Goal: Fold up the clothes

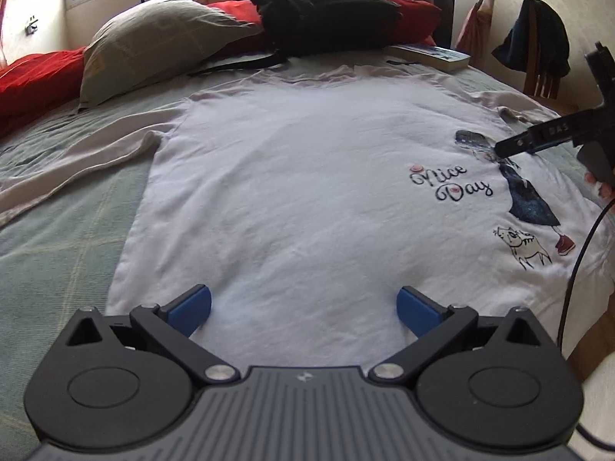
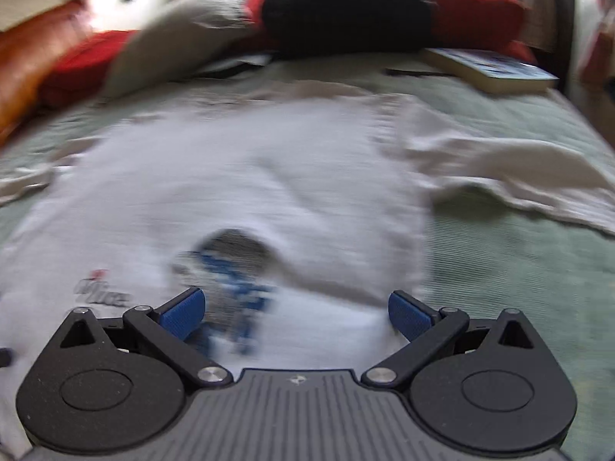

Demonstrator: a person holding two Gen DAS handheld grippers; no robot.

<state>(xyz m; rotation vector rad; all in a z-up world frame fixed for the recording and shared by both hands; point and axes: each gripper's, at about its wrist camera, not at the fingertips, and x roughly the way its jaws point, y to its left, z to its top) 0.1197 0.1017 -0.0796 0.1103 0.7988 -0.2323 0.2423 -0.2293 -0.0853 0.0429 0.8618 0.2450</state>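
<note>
A white long-sleeved shirt [image 1: 300, 176] with a "Nice Day" print lies flat, face up, on the bed. My left gripper [image 1: 303, 309] hovers open over the shirt's near part, nothing between its blue pads. The right gripper [image 2: 296, 313] is open too, above the printed figure [image 2: 234, 265]; its view is blurred by motion. In the left wrist view the right gripper [image 1: 503, 148] reaches in from the right edge, its tips over the print, a hand [image 1: 599, 188] holding it. One sleeve [image 2: 511, 169] spreads out to the right, the other sleeve [image 1: 73, 169] to the left.
The bed has a green checked cover [image 1: 57, 253]. At its head lie a grey pillow [image 1: 153, 38], red bedding [image 1: 34, 77], a black backpack [image 1: 326, 4] and a book [image 1: 430, 55]. A wooden chair with a dark garment [image 1: 538, 38] stands at the right.
</note>
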